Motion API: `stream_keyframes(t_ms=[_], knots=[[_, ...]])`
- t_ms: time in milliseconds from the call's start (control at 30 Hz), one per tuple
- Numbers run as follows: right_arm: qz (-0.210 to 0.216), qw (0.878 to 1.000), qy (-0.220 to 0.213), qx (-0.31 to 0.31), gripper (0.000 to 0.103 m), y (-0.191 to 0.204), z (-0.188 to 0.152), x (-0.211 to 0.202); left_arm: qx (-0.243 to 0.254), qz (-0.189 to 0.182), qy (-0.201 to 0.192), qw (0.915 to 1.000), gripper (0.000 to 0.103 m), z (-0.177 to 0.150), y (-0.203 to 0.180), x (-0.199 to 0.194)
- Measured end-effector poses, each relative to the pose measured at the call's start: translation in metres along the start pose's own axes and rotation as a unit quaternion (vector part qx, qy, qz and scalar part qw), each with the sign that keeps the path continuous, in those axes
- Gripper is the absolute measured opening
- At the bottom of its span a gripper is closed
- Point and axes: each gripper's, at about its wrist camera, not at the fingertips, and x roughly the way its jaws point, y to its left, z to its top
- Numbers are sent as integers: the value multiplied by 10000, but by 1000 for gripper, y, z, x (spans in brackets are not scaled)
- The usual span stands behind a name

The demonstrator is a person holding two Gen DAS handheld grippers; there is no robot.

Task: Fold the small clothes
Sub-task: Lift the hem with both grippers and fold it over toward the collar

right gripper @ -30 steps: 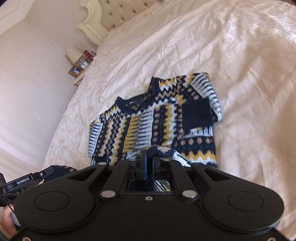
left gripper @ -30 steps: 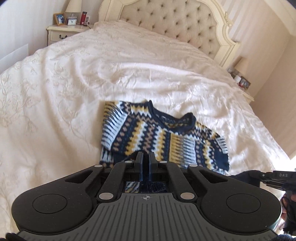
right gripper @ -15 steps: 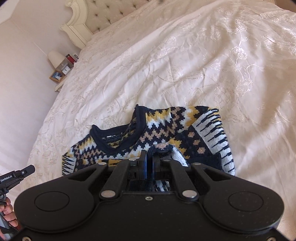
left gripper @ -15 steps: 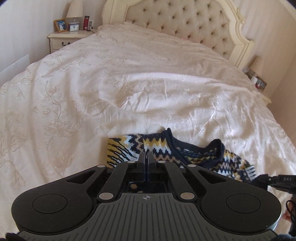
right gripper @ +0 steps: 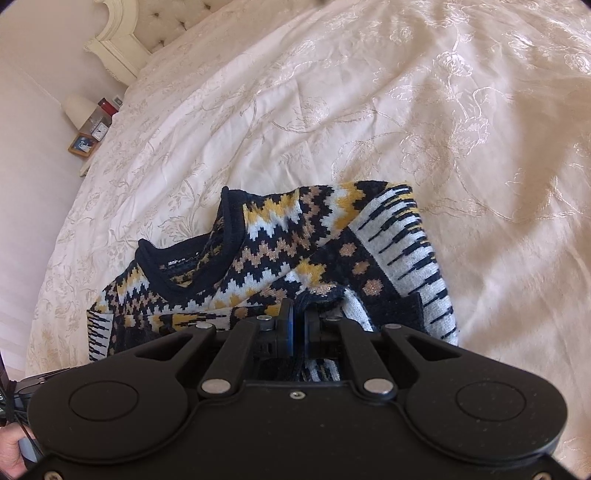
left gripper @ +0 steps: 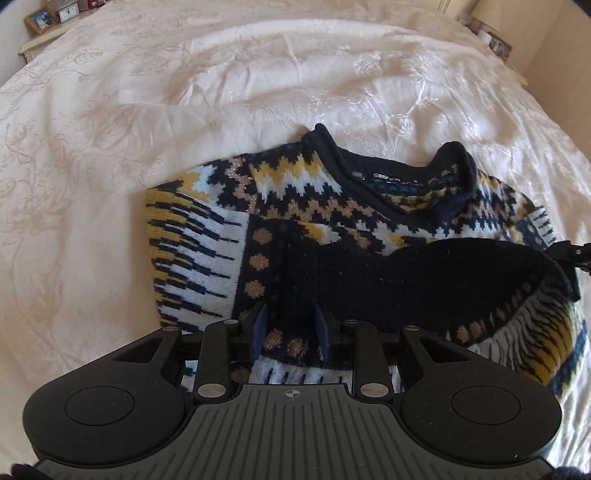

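A small knitted sweater (left gripper: 295, 206) in navy, white and yellow zigzags lies on the cream bedspread (left gripper: 110, 147), collar (left gripper: 388, 184) away from me. Its navy hem band (left gripper: 443, 277) is folded up over the chest. My left gripper (left gripper: 290, 326) is open, its blue pads apart just above the folded layer. In the right wrist view the sweater (right gripper: 295, 236) fills the middle, and my right gripper (right gripper: 298, 321) is shut on the navy hem edge (right gripper: 325, 293). The right gripper's tip (left gripper: 576, 253) shows at the left view's right edge.
The bedspread (right gripper: 443, 110) stretches wide on all sides of the sweater. A tufted headboard (right gripper: 147, 33) stands at the far end. A nightstand with lamp, clock and photo frame (right gripper: 88, 129) is beside it. A hand (right gripper: 11, 458) holds the left gripper.
Both grippers carried the sweater's hem forward toward the collar, folding the lower half over the chest. The left gripper, shut earlier, now stands open; the right stays shut on the hem.
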Motion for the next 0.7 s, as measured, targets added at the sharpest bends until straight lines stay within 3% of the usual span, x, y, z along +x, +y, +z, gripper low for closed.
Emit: stream_keyframes(t_ms=[133,167,200,300,500,700], knots=[[-5,10000,4,18,10,0,0,0,15,-211,14,9998,26,4,-3,7],[1,10000,-1,29,10,0,0,0,65,-132,-27,9999,18,3,-5,7],[8,10000,-8,37,10,0,0,-1,131,-36,-53,9999,4,3,-8,7],[27,10000,-32,58,10,1,-1,-4,132,58,-258,9996,4,-2,-14,-2],[234,9995,-139,140,10,6,-3,-25,-163,299,-1104,9933,4,-10,-21,-54],[539,9970,-326,448,10,12,20,-32,-314,389,-1679,9845,4,18,-15,-90]])
